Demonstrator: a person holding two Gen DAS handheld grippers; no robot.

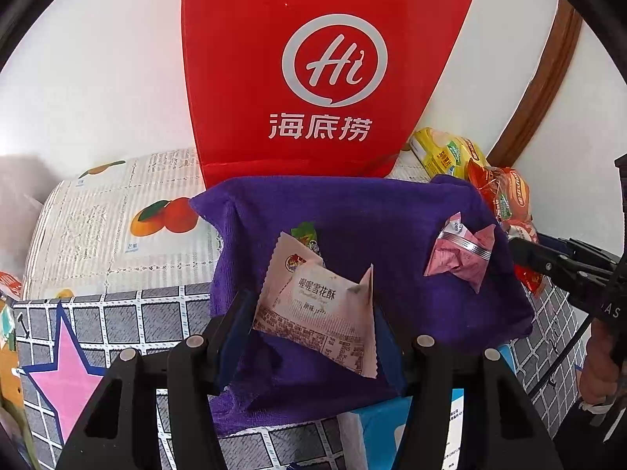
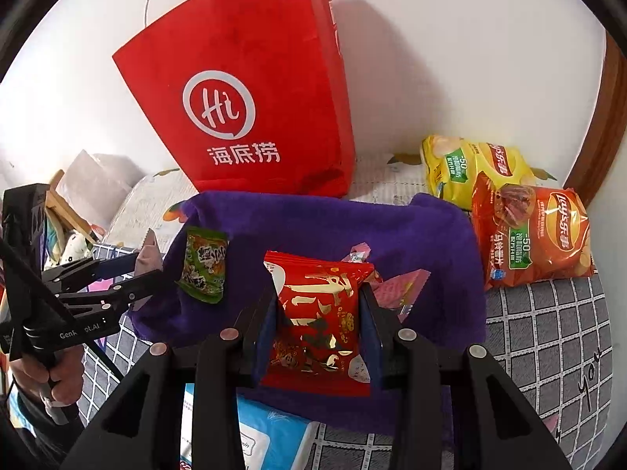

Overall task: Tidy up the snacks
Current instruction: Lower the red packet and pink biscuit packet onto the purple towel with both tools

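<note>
Gripping white snack packet [image 1: 317, 309], red snack packet [image 2: 319, 321], above purple towel [image 2: 313, 219] centre

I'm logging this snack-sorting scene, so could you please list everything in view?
Paper bag: one, red, upright against the wall behind the towel.
Towel: one, purple, spread on the table.
Chip bags: two, yellow and orange, right of the towel.
Green snack packet: one, on the towel's left part.
Pink packet: one, on the towel's right part.
White pastry packet: one, in the left gripper.
Red packet: one, in the right gripper.
Blue pack: one, near edge.
Left gripper: shut.
Right gripper: shut.
</note>
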